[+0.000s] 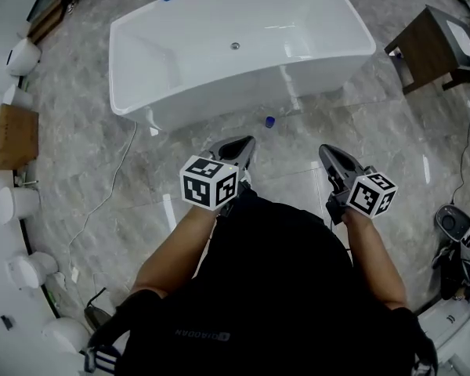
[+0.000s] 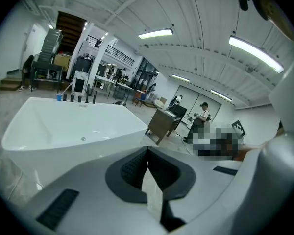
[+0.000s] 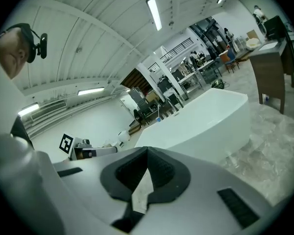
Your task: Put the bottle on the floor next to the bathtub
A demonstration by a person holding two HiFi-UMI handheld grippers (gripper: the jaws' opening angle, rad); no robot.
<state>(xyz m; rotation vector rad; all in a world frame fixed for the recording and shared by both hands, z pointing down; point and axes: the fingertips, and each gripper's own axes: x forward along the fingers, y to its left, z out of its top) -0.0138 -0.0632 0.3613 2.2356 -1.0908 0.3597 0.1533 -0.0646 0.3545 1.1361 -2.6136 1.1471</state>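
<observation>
My left gripper [image 1: 245, 142] and right gripper [image 1: 327, 152] are clenched, empty; the bottle [image 1: 270, 121] sits on the floor [image 1: 360, 128] just beside the bathtub's [image 1: 219, 92] near wall.

Sanitaryware showroom hall: freestanding bathtub [image 1: 219, 84] on marble floor [image 1: 78, 163], white fixtures [image 1: 22, 56] along edge, strip lights [image 2: 156, 33].

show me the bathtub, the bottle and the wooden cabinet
bathtub [image 1: 258, 26], head view, bare inside of the basin
bottle [image 1: 270, 121], head view, its blue cap
wooden cabinet [image 1: 427, 49], head view, its top
</observation>
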